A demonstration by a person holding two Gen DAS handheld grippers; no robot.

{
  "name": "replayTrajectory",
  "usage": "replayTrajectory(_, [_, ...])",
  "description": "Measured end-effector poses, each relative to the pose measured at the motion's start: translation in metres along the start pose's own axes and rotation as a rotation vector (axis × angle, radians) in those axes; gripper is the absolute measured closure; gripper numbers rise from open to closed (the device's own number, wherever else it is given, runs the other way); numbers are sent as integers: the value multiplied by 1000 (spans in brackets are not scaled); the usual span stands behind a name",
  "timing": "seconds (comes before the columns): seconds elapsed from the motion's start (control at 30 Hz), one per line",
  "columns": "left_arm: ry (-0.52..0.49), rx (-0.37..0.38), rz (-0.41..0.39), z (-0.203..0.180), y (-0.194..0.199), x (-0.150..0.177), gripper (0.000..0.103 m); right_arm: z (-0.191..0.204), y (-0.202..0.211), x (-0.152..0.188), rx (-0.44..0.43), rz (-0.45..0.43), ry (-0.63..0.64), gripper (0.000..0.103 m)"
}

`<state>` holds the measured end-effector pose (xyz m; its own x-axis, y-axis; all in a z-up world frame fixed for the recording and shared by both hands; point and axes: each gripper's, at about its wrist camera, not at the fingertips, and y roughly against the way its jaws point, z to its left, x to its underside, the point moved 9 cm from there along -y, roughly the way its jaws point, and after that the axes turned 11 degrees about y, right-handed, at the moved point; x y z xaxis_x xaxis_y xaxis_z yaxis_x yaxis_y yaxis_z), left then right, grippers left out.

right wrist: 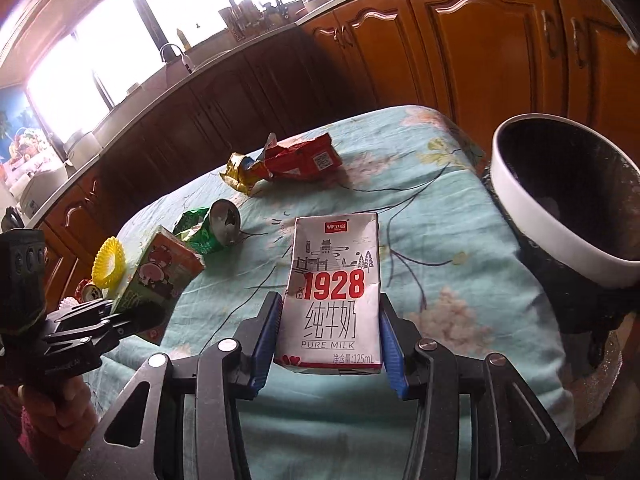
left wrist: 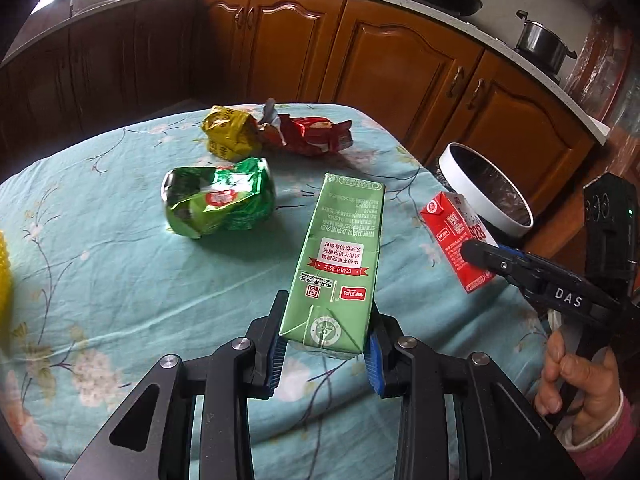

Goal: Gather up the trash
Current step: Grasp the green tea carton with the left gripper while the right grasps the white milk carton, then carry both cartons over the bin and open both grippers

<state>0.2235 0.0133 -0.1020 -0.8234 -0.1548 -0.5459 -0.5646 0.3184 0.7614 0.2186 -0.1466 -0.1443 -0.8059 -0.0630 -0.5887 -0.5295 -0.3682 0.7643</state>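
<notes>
A kitchen with brown wooden cabinets runs behind a desk [left wrist: 120, 264] draped in a pale blue flowered cloth.

From the left wrist view, the left claw [left wrist: 326, 350] is clamped on the near end of a green carton [left wrist: 340, 256], whose long axis runs away from the claw toward 12 o'clock. At 3 o'clock the right claw [left wrist: 478, 256] grips a red-and-white milk carton [left wrist: 452, 240], and just beyond it, at about 2 o'clock, stands the white-rimmed bin [left wrist: 472, 188] off the desk edge. A crushed green can [left wrist: 218, 202] lies at 11 o'clock; a yellow wrapper [left wrist: 228, 132] and a red wrapper [left wrist: 312, 132] lie further back, touching.

From the right wrist view, the right claw [right wrist: 330, 334] pinches the milk carton [right wrist: 334, 292] by its sides, upright along the fingers. The bin [right wrist: 552, 232] opens at 2 o'clock, close by. The left claw [right wrist: 132, 316] with its green carton [right wrist: 160, 276] sits at 9 o'clock, on the far side from the bin.

I'd judge the right hand the nearer one to drop first, swinging toward 2 o'clock.
</notes>
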Motion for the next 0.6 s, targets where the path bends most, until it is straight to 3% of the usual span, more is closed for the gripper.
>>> replayTrajectory(0.6, [-38,65,29,-91,-53,-16,71,-102,72,-1,144,-106,-123,56])
